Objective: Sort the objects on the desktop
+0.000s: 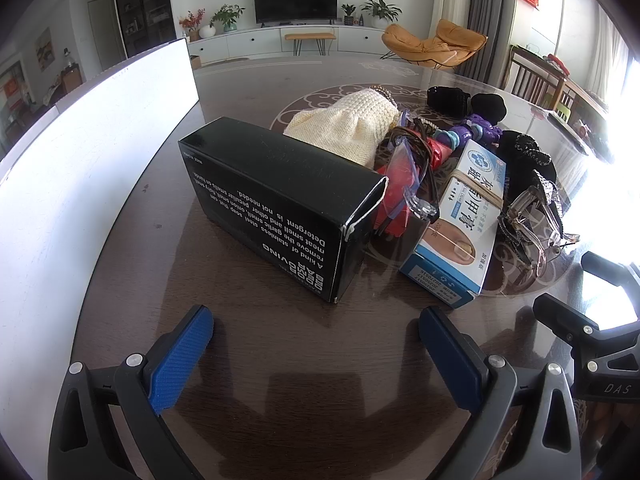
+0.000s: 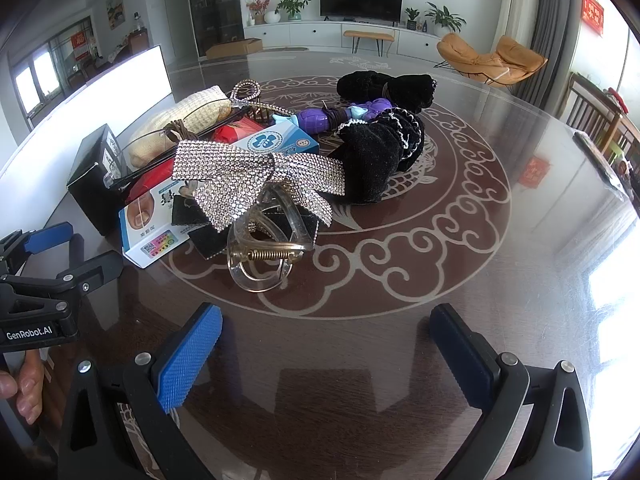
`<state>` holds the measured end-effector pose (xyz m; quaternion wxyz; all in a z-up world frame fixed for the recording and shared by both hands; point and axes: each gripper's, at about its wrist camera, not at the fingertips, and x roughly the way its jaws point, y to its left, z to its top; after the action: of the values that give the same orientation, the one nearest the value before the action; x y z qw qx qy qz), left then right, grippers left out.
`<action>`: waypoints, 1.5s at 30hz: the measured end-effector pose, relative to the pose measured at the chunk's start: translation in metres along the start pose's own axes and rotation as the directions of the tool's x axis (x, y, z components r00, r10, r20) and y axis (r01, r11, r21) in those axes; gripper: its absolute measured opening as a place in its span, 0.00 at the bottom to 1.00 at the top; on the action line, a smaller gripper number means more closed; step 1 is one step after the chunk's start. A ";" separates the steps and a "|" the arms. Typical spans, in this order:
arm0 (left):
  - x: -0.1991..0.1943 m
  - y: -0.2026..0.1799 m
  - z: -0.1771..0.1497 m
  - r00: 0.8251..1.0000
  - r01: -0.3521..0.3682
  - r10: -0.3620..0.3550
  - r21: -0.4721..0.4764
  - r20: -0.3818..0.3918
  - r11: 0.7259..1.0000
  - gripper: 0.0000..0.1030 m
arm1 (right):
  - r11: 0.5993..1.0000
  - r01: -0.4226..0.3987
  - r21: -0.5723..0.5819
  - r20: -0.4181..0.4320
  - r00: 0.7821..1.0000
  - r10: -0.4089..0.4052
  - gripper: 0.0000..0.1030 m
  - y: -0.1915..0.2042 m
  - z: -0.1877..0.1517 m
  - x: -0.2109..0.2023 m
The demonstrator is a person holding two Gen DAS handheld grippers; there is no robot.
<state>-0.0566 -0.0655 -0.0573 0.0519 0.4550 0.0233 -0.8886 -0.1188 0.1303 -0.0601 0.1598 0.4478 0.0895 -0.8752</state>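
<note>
Clutter sits piled ahead of both my grippers on the dark table [image 2: 500,320]. My left gripper [image 1: 316,348] has its jaws spread wide with nothing between them, blue pads [image 1: 180,360] hovering just above the wood. Straight ahead of those jaws, slightly toward the left finger, lies the black box [image 1: 276,204], its white lettering upside down to me. Just beyond the right finger is the blue-and-white box [image 1: 460,224], with a rubber band around it, touching the black box's far corner region where a red packet [image 1: 396,184] and a pair of glasses [image 1: 412,196] are wedged between them. Behind the black box lies a cream knit pouch [image 1: 352,128]. Farther right of the jaws, a clear hair clip [image 1: 532,216] leans against a black scrunchie [image 1: 524,152]. A white board [image 1: 80,152] stands well off to the left.

My right gripper [image 2: 326,352] is likewise wide open and empty, low over the table. Directly ahead, between the finger lines, stands the hair clip [image 2: 264,256] with its rhinestone bow [image 2: 248,176] on top, spring end nearest me. Beyond it, slightly right, is the scrunchie [image 2: 380,156]; a purple toy [image 2: 340,114] lies behind that. Left of the jaws I see the blue-and-white box [image 2: 152,232] and my left gripper [image 2: 52,256], with fingers of a hand [image 2: 24,388] on its grip.
</note>
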 end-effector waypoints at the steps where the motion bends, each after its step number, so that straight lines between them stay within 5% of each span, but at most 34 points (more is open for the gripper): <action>1: 0.000 0.000 0.000 1.000 0.000 0.000 0.000 0.000 1.000 1.00 | 1.000 0.000 -0.001 0.000 1.000 0.000 1.00 0.000 0.001 0.000; 45: 0.000 0.000 0.000 1.000 0.000 0.000 0.000 0.000 1.000 1.00 | 1.000 -0.003 -0.006 -0.002 1.000 0.003 1.00 0.000 0.003 0.001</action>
<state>-0.0568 -0.0655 -0.0574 0.0517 0.4549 0.0233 -0.8887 -0.1218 0.1290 -0.0590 0.1626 0.4484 0.0918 -0.8741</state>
